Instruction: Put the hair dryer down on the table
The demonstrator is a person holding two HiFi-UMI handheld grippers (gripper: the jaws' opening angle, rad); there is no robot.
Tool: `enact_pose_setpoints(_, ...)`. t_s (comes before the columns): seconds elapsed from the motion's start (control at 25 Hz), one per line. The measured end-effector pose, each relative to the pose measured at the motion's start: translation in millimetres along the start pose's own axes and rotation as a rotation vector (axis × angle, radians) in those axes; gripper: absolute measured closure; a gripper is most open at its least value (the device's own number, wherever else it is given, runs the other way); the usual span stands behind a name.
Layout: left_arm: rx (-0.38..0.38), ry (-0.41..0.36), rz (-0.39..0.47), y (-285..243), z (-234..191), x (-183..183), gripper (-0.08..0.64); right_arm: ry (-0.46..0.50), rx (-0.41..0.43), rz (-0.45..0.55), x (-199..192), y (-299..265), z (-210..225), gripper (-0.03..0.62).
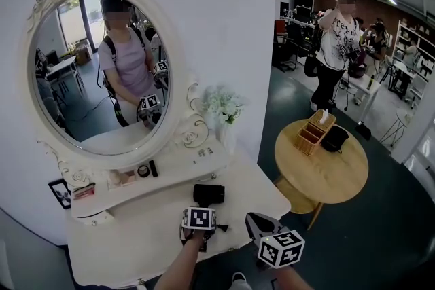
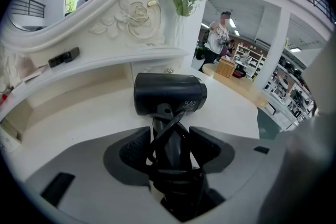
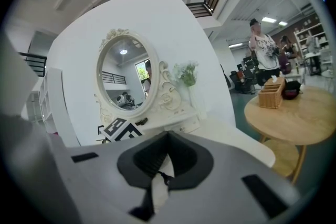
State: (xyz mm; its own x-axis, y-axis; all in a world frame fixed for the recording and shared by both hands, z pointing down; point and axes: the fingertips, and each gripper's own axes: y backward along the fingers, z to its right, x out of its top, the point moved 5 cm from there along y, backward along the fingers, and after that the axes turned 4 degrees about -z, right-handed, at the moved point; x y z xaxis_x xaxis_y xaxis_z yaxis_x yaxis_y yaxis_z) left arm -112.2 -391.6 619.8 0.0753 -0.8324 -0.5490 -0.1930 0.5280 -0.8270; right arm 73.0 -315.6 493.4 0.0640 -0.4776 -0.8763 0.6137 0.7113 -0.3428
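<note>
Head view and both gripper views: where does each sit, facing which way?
Head view: person's head, facing down at the dressing table; left gripper, right gripper show.
Left gripper view: on that gripper, facing the hair dryer between its jaws.
Right gripper view: on that gripper, facing the mirror over its jaws.
All share the flowers.

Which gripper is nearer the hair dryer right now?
Left. The left gripper straddles the handle of the hair dryer; the right gripper hangs apart to its right, by the edge of the table.
</note>
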Motion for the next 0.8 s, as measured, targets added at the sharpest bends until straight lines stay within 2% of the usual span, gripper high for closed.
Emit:
enact_pose_setpoints(0.2, 0.001, 0.013, 0.015, 2.2, 1.3, -0.7, 0.322, 0.001, 0.010, -0.001, -1.1, 3.7, -2.2, 0.590)
enact_pose_setpoints(0.44, -0.014, 0.050, 0.076, 14.4, 1.8, 3.0, 0.287, 0.005, 0.025, -0.007, -3.2, 4.1, -5.7, 0.590)
enact_pose_setpoints(0.64, 0.002, 0.031, 0.176, 39.9, 0.1, 15.6, 0.295, 0.007, 0.044, -0.011, -4.0, 2.6, -10.9, 0.589)
enact_pose_setpoints(0.72, 0.026, 0.014, 0.233, 54.5, -2.8, 21.1, 0.347, 0.007, 0.049, -0.012, -4.6, 2.6, -13.4, 0.591)
enact_pose_setpoints(0.8, 0.030, 0.010, 0.282, 67.2, -6.0, 25.5, 0.361, 0.009, 0.054, -0.014, -5.6, 1.9, -15.6, 0.589)
